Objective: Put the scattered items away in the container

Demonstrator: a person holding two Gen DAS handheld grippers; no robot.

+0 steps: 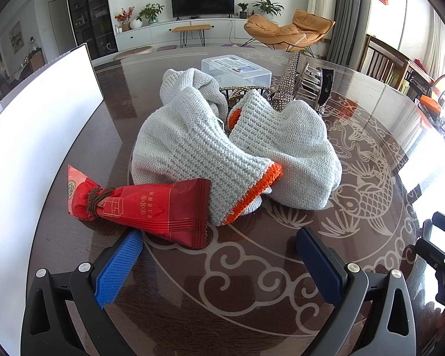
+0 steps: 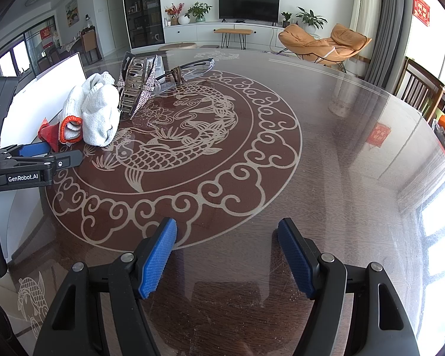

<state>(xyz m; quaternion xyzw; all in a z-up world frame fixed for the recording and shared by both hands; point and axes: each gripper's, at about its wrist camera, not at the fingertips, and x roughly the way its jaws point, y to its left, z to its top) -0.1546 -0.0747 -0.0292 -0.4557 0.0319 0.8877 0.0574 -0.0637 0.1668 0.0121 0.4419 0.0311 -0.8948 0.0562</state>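
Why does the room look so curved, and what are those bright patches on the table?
Both views use a fisheye lens, so edges bend. Left wrist view: the white box is blown out. Right wrist view: window glare washes the glass tabletop on the right; the middle stays sharp.

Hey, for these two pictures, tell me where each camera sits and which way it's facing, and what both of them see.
Left wrist view: sits behind the open left gripper, angled down at the red packet and grey knit gloves; the clear container lies beyond.
Right wrist view: sits behind the open right gripper, angled down at bare table; the left gripper shows at its left edge.
Shared: gloves, packet, the rhinestone pieces, the television.
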